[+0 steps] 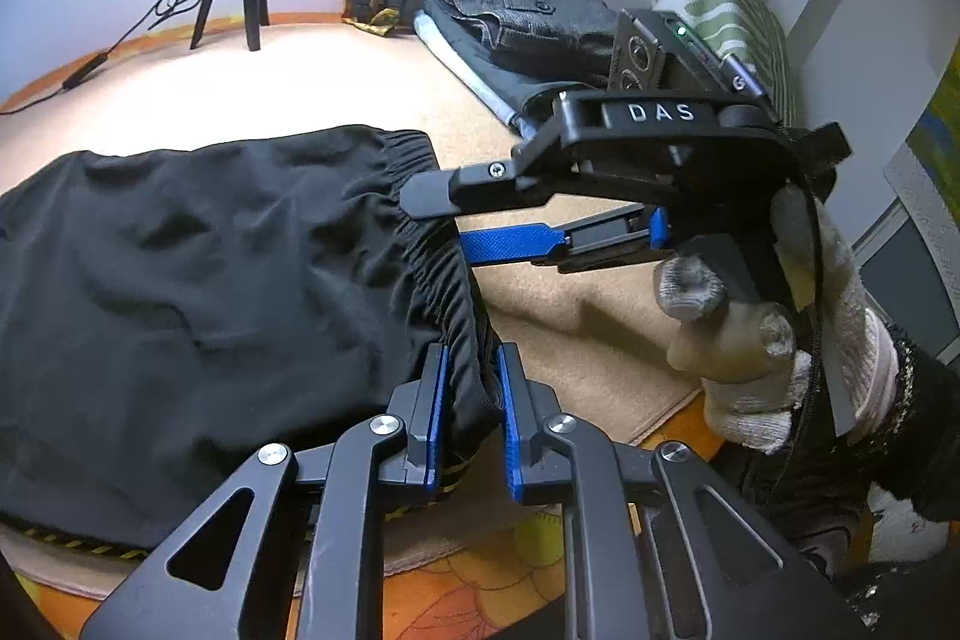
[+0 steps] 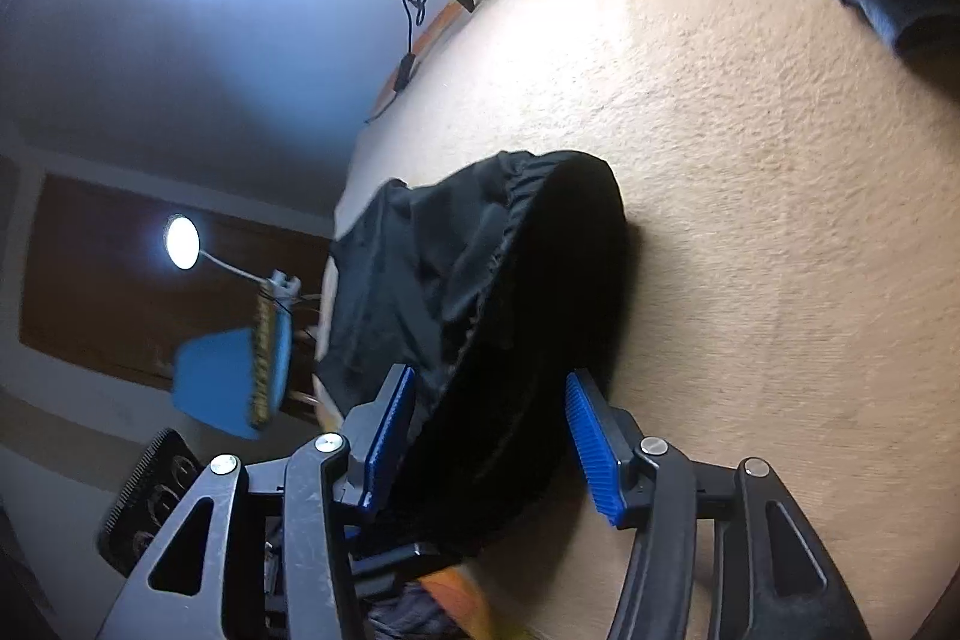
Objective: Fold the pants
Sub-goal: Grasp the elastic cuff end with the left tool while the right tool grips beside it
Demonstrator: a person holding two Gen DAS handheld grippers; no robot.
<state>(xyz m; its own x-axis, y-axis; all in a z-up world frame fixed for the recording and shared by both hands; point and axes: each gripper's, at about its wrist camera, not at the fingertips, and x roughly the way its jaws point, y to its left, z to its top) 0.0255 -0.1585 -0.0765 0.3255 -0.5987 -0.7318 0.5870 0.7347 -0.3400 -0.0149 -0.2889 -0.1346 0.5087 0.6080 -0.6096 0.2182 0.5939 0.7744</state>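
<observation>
Black pants [image 1: 198, 280] lie lengthwise leftward (waistband nearest left tongs [image 1: 471, 400]).

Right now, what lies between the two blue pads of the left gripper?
The left wrist view shows the gathered waistband of the black pants between the left gripper's pads.

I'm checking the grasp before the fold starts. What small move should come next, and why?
Probably close the right gripper on the elastic waistband of the black pants. Its blue-padded fingers stand apart with cloth between them, not pinched. The left gripper already looks closed on the gathered waistband, so lifting now would likely drag one side only.
</observation>
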